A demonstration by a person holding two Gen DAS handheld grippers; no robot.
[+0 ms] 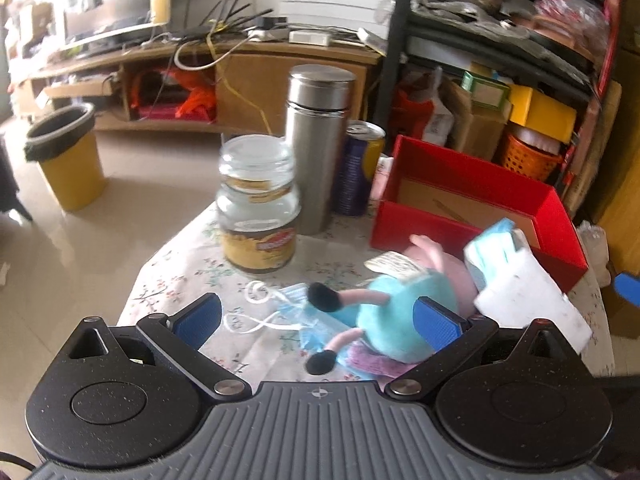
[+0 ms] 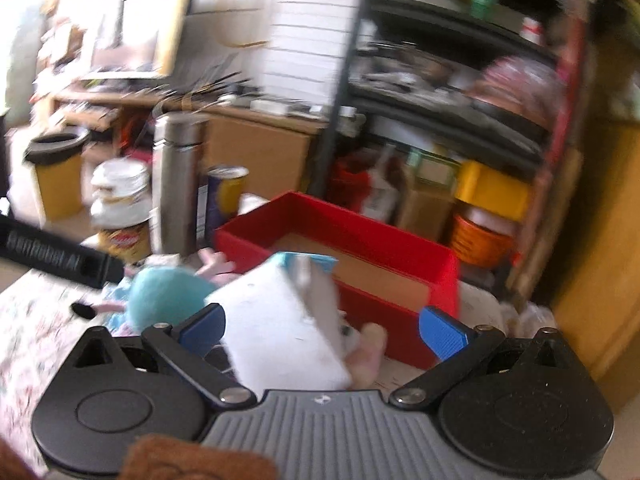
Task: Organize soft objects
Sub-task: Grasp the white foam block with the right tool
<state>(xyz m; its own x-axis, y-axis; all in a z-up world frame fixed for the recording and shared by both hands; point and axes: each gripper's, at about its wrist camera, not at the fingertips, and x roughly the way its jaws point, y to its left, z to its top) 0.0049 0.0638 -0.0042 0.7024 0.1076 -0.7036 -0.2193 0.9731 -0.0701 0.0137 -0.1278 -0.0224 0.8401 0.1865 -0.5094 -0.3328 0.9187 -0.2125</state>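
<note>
My left gripper [image 1: 318, 318] has its jaws spread wide and empty over the flowered tablecloth [image 1: 168, 276]. Between them lies the plush toy [image 1: 404, 312], a teal body with pink limbs and black feet, resting on a crumpled blue face mask [image 1: 296, 300] whose white loops curl toward the glass jar [image 1: 258, 204]. Behind the jar stand a steel flask [image 1: 318, 144] and a blue-and-yellow can [image 1: 360, 168]. The red box [image 1: 480, 200] sits open just beyond the toy, its cardboard floor showing. A white sponge with a blue face [image 1: 524, 292] leans against the toy and the box's near wall. My right gripper [image 2: 322, 334] is also open; the sponge [image 2: 288, 320] sits between its pads, though the view is too blurred for me to tell whether either pad touches it. The plush toy [image 2: 164, 296] lies just to its left
</note>
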